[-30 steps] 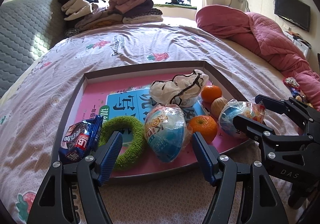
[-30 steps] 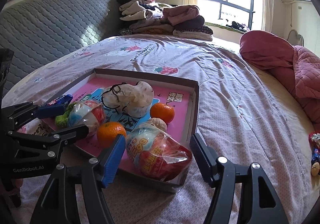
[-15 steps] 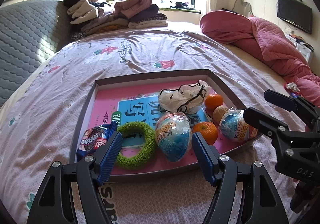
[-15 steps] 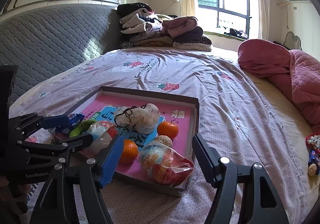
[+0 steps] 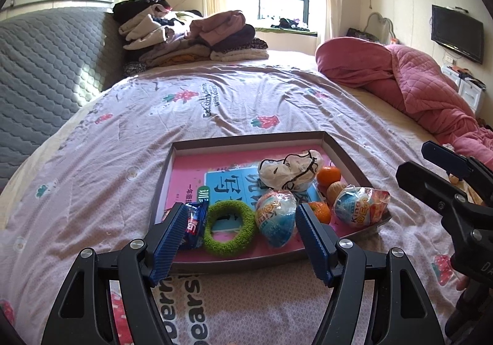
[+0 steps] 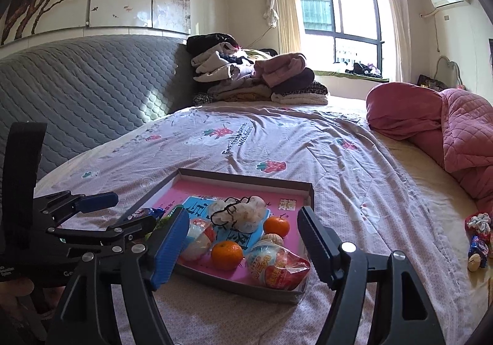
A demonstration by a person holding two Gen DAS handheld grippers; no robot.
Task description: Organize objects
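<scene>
A shallow brown tray (image 5: pixel 246 137) with a pink printed bottom lies on the bed. It holds a green fuzzy ring (image 5: pixel 231 229), a blue snack packet (image 5: pixel 195 221), a blue egg toy (image 5: pixel 275 218), a second wrapped egg toy (image 5: pixel 359 206), two oranges (image 5: pixel 320 211) (image 5: pixel 329 175) and a white bag (image 5: pixel 291 170). My left gripper (image 5: pixel 241 210) hovers open above the tray's near edge, with nothing between its pads. My right gripper (image 6: pixel 242 214) is open and empty too, above the tray's (image 6: pixel 246 175) near right corner, where the red-and-blue egg toy (image 6: pixel 277 264) lies.
The bedsheet (image 5: pixel 215 104) stretches beyond the tray. Folded clothes (image 5: pixel 191 36) are piled at the head by the grey quilted headboard (image 5: pixel 46 67). A pink quilt (image 5: pixel 416 83) lies bunched at right. Small toys (image 6: pixel 477 240) sit near the bed's right edge.
Both grippers have risen and drawn back from the tray, which looks smaller and lower now. The right jaws stand wider apart, and the red egg toy stays in the tray.
</scene>
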